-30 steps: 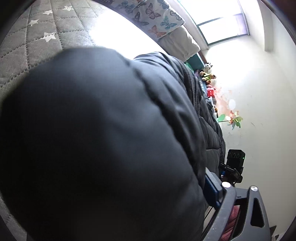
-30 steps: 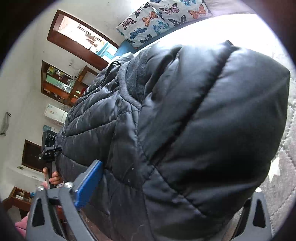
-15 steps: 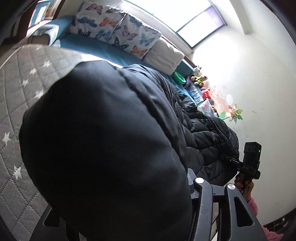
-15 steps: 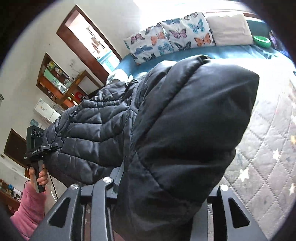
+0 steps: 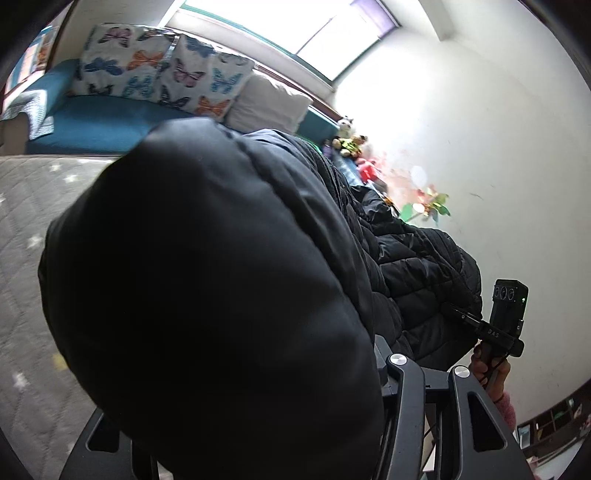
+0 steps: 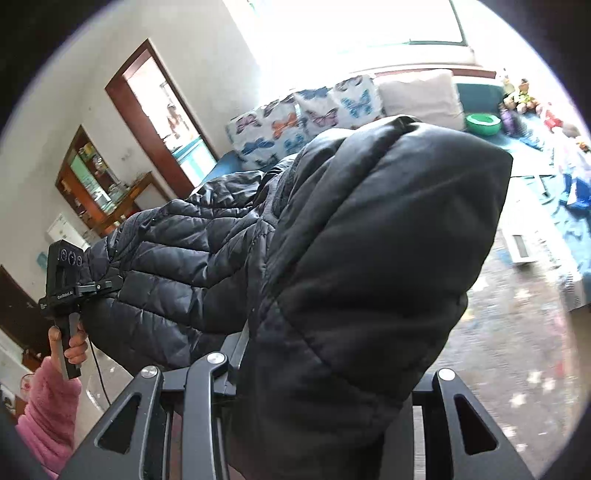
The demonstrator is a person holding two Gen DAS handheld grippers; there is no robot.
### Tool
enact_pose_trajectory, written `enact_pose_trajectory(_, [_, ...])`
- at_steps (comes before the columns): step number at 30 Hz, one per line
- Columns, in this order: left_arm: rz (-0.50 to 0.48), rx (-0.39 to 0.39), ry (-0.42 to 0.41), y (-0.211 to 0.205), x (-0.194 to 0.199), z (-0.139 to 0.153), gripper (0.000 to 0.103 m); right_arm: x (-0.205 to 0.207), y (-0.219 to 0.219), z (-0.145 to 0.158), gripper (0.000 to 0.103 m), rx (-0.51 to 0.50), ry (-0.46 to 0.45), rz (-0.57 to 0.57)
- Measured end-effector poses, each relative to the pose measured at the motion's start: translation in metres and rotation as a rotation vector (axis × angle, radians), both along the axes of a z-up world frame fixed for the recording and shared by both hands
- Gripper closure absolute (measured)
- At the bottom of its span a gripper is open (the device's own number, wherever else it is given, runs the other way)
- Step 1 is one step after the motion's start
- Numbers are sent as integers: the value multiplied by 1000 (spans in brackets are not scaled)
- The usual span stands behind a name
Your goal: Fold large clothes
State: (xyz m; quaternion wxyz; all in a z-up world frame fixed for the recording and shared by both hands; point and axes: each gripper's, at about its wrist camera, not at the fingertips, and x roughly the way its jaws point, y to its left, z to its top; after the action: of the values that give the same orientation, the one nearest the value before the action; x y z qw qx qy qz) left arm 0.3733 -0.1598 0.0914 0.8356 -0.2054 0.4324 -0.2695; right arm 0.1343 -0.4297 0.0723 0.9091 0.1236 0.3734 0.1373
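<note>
Nearest the left wrist camera, the left gripper (image 5: pixel 258 424) has its 2 black fingers pinched on a thick fold of the black quilted puffer jacket (image 5: pixel 207 288), which bulges up and fills most of that view. In the right wrist view the right gripper (image 6: pixel 325 413) likewise clamps a padded bunch of the same jacket between its 2 fingers. The jacket hangs stretched between both tools, lifted off the grey star-patterned quilted bed cover (image 5: pixel 26 229) below.

Further out, each camera sees the other tool – a hand in a pink fleece sleeve (image 6: pixel 48 410) grips a black handle; its bracket reads roughly "GenRobot.AI", while the bracket seen from the left view shows "DAS". Beyond lie the butterfly-print pillows (image 5: pixel 155 79), a plain white pillow (image 5: pixel 269 105), a green bowl (image 6: pixel 483 123) and soft toys (image 5: pixel 349 142) by the white wall – a bright window (image 5: pixel 295 26) sits above
</note>
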Motion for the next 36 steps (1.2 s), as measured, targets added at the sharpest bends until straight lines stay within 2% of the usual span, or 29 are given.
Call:
enact_pose_trajectory(6, [-62, -16, 18, -103, 52, -9, 46, -4, -48, 1, 61, -32, -4, -78])
enact_pose_trajectory(10, [-98, -15, 69, -161, 71, -34, 46, 0, -74, -13, 61, -33, 14, -129])
enact_pose_trajectory(14, [-123, 17, 132, -220, 97, -71, 46, 8, -104, -43, 61, -16, 65, -180])
enact_pose_trajectory(16, [-120, 48, 154, -237, 100, -92, 46, 11, -118, -64, 61, -8, 105, -209])
enact_pose_trajectory(18, [-115, 58, 166, -243, 109, -107, 45, 9, -133, -81, 61, 7, 134, -233])
enact_pose_trajectory(21, [-105, 16, 206, -244, 115, -124, 38, 6, -154, -101, 56, 91, 154, -249])
enact_pose_trajectory(23, [-101, 22, 190, -252, 114, -127, 38, 8, -156, -107, 55, 109, 157, -260])
enact_pose_trajectory(28, [-95, 45, 128, -253, 108, -125, 46, 13, -150, -90, 58, 67, 113, -275])
enact_pose_trajectory(31, [-75, 53, 114, -250, 115, -124, 45, 17, -146, -77, 59, 29, 57, -255])
enact_pose_trajectory(32, [-69, 55, 125, -250, 119, -128, 42, 22, -144, -77, 58, 28, 61, -258])
enact_pose_trajectory(34, [-62, 50, 181, -248, 117, -140, 35, 30, -146, -89, 52, 7, 105, -255])
enact_pose_trajectory(36, [-67, 10, 217, -246, 120, -152, 29, 34, -156, -103, 35, 35, 153, -286])
